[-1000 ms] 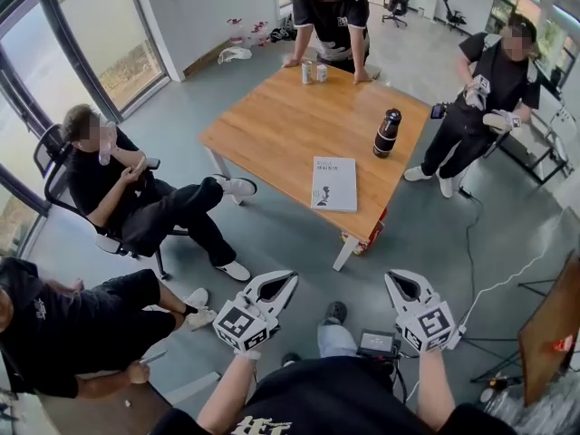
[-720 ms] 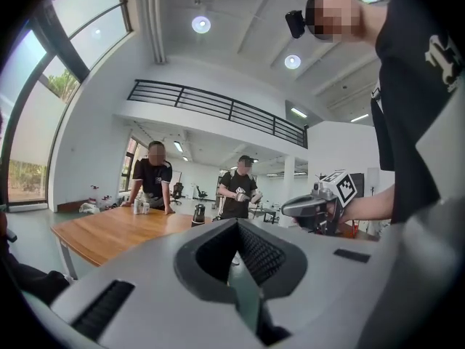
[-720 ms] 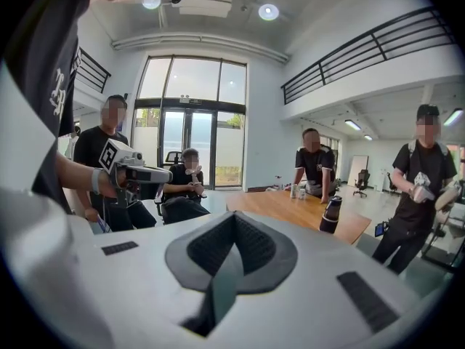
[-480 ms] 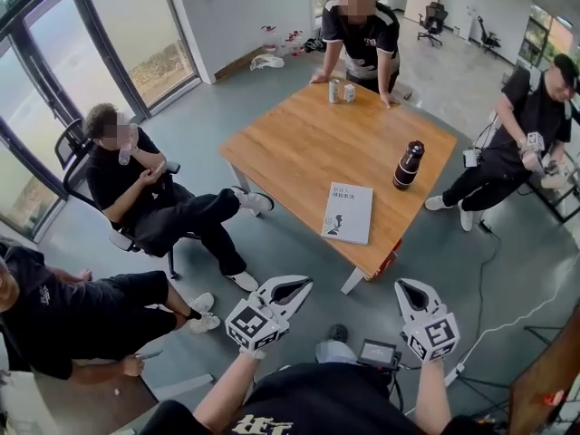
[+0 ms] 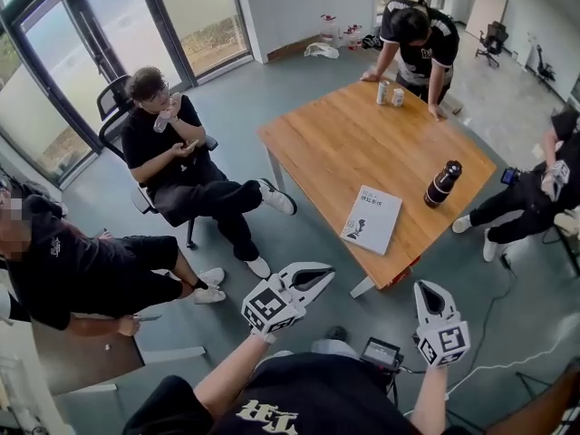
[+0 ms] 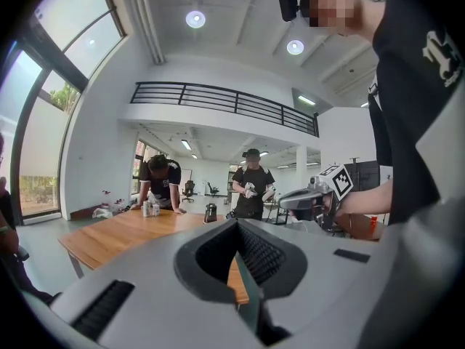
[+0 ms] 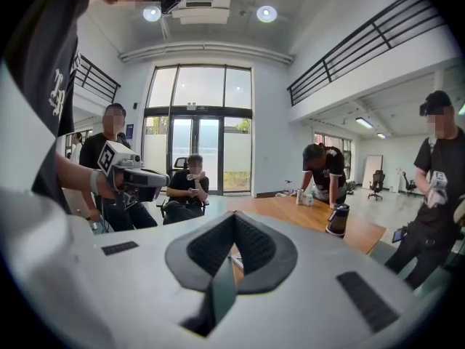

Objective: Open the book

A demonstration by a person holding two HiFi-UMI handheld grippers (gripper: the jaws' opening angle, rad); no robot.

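The book (image 5: 372,219) lies closed, white cover up, near the front corner of the wooden table (image 5: 362,143). My left gripper (image 5: 319,274) is held in the air short of that corner, below and left of the book, with its jaws shut on nothing. My right gripper (image 5: 425,289) hangs below and right of the book, also shut and empty. In the left gripper view the jaws (image 6: 236,224) meet at their tips, pointing over the table (image 6: 123,231). The right gripper view shows its jaws (image 7: 234,215) closed too, with the table (image 7: 290,211) beyond.
A dark bottle (image 5: 441,184) stands on the table right of the book, and two cans (image 5: 390,93) sit at the far edge by a person leaning there (image 5: 417,34). Two people sit at the left (image 5: 177,157), one crouches at the right (image 5: 544,188). A device (image 5: 381,353) sits on the floor.
The view has swung left, so the table and book now sit further right in the head view. Both grippers stay shut and low, short of the table.
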